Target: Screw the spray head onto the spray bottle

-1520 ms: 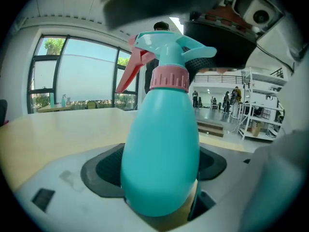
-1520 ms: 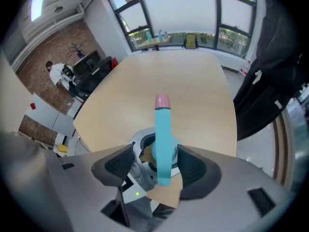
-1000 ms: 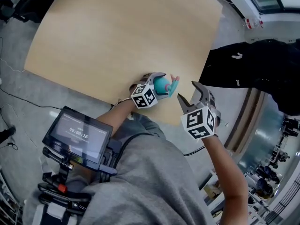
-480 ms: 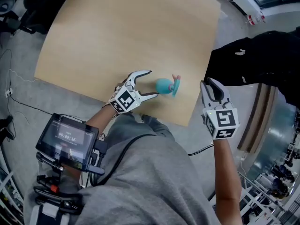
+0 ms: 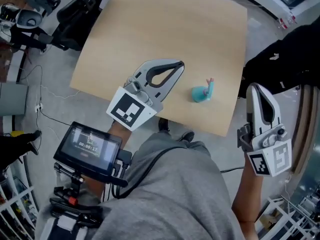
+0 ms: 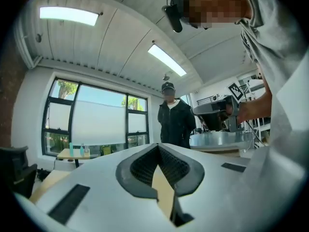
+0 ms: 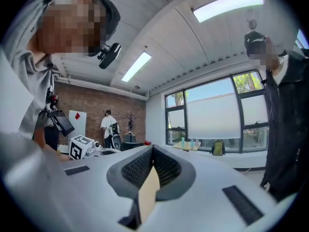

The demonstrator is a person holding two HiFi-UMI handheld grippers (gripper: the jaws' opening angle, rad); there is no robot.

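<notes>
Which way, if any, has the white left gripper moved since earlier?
Yes. The left gripper has come off the small teal spray bottle on the tan table and drawn back to its left.

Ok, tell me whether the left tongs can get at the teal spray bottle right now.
Probably yes. The spray bottle rests alone on the table, just right of the left tongs, with nothing between them. The tongs are shut, so they must open first.

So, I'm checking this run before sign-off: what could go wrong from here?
The bottle sits near the table's edge, so a knock could send it off. The left gripper and right gripper are shut and empty; they must open before any regrasp. Whether the head is tight can't be seen.
</notes>
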